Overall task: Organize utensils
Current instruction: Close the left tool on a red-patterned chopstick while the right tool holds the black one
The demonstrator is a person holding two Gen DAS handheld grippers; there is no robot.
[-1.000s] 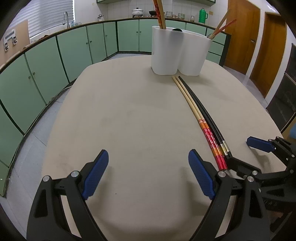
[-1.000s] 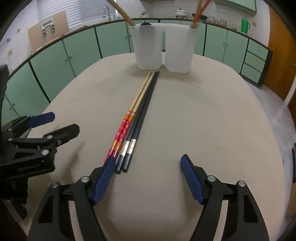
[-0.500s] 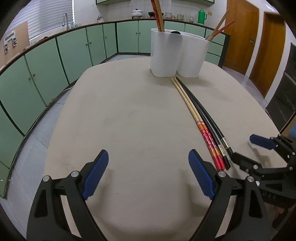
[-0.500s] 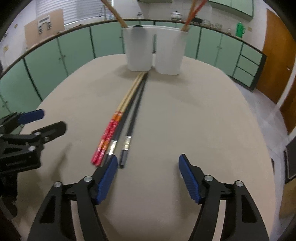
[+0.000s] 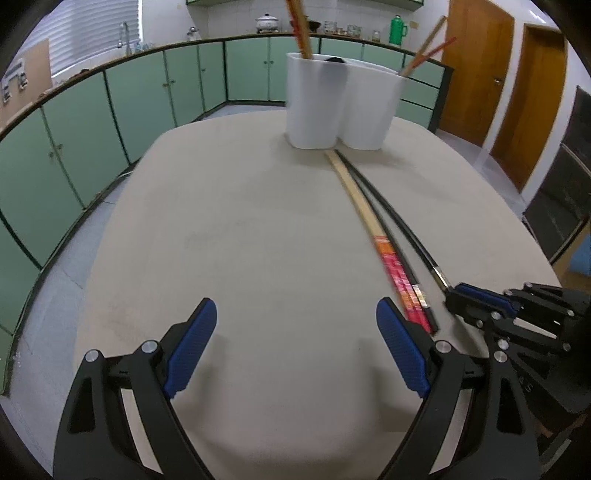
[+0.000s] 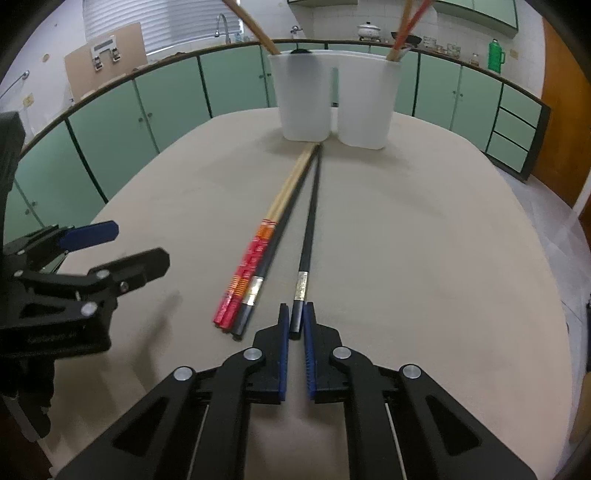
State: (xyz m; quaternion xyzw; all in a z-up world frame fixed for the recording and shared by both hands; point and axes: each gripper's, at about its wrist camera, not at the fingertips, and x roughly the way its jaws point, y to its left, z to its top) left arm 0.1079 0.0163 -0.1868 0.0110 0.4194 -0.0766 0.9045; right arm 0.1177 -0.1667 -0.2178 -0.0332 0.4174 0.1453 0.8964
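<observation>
My right gripper (image 6: 295,321) is shut on the near end of a black chopstick (image 6: 308,236), which lies on the beige table (image 6: 424,240) and points at the white two-compartment holder (image 6: 332,99). Just left of it lie a second black chopstick (image 6: 275,243) and a pair of wooden chopsticks with red ends (image 6: 251,266). My left gripper (image 5: 295,332) stands open over bare table, left of the red ends (image 5: 397,269). In the left wrist view the right gripper (image 5: 454,291) sits at the lower right. The holder (image 5: 343,103) has chopsticks standing in both compartments.
The holder stands at the table's far end. Green cabinets (image 5: 92,122) curve around the left and back, with wooden doors (image 5: 476,70) at the right. A counter behind carries a pot (image 5: 266,23) and a green flask (image 5: 397,25).
My right gripper has shut on the near end of one black chopstick, which now lies split off to the right of the other three. The left gripper has stayed open.
</observation>
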